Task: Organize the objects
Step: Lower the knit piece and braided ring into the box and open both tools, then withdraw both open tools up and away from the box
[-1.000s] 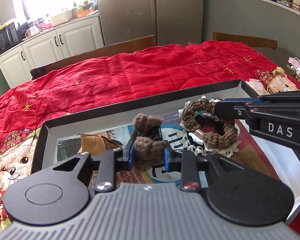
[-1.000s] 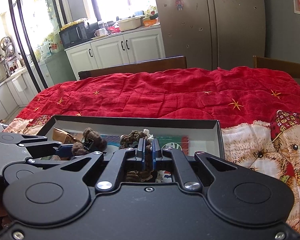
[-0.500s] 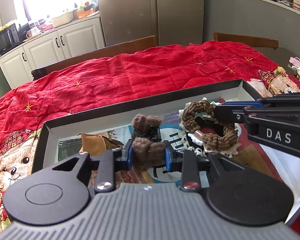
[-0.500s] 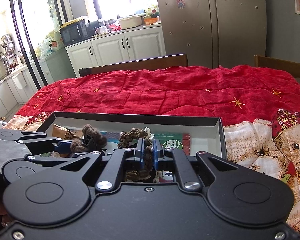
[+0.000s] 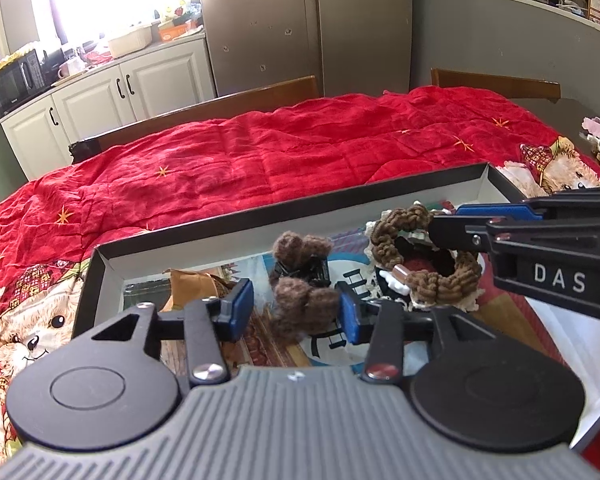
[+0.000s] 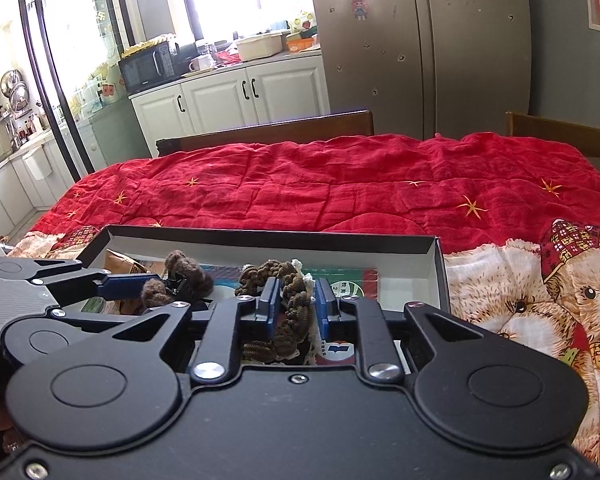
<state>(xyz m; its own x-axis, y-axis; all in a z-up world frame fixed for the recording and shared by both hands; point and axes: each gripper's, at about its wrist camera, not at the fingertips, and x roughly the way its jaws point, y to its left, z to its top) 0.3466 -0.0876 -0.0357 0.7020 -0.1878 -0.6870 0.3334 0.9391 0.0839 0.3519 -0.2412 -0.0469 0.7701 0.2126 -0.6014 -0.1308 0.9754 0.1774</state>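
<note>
- The shallow black-rimmed box (image 5: 220, 226) is lying on the red quilt (image 5: 300, 152); its left wall is standing just beside the bear print on the quilt's border.
- A crumpled brown paper bag (image 5: 192, 284) is sitting in the box's left end, close to that wall.
- The left gripper (image 5: 296, 310) is hanging over the box with its jaws having just been opening; they are now standing wide, the left pad clear of the fuzzy brown hair clip (image 5: 304, 276), the right pad just beside it. The clip is resting on the box floor.
- The right gripper (image 6: 296, 306) is reaching in from the right, jaws having just been opening to a narrow gap. The brown braided scrunchie (image 6: 290, 308) is sitting between the pads; I cannot tell if they are touching it.
- Beyond the box's far rim, the quilt is stretching broad and bare towards the wooden chairs (image 5: 236, 100).
</note>
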